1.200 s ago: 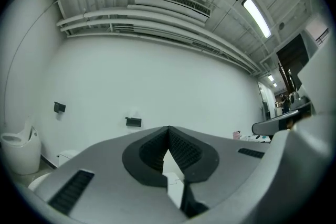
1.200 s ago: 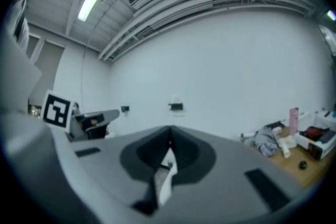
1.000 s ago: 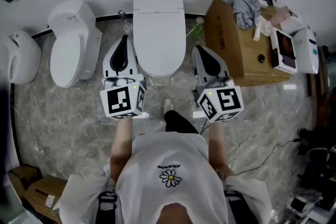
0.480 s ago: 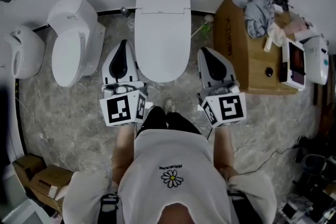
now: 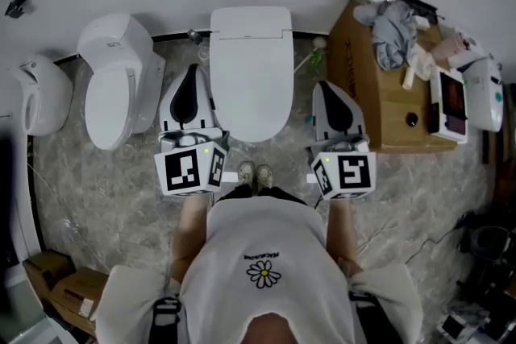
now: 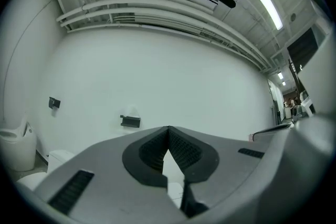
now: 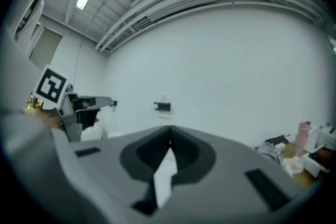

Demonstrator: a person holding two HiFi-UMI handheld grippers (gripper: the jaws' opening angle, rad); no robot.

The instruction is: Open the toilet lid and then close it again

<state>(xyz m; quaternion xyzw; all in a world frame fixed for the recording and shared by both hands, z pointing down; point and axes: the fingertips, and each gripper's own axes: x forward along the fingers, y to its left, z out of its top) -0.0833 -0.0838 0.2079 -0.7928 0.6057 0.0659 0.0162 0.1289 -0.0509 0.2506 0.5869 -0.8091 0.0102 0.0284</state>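
**Fingers shut on nothing, lid lying down**

Fingers (image 6: 152, 150) of the left gripper (image 5: 191, 70) are meeting tip to tip and gripping nothing; the right gripper (image 5: 323, 86) is showing the same in its own view, its jaws together with only white wall beyond them. Both are pointing roughly level, one at each side of the white ceramic toilet (image 5: 248, 113), near its front end but apart from it. The flat white oblong plastic toilet lid (image 5: 250, 60) is lying fully down over the bowl, between the two grippers; nothing is touching it. The person's pale shoes (image 5: 254, 173) are standing just in front of the bowl on the grey marbled floor (image 5: 121, 189). Judging from this alone, the lid is sitting in its closed position; whether the opening and closing are both ahead or both done, I cannot tell.
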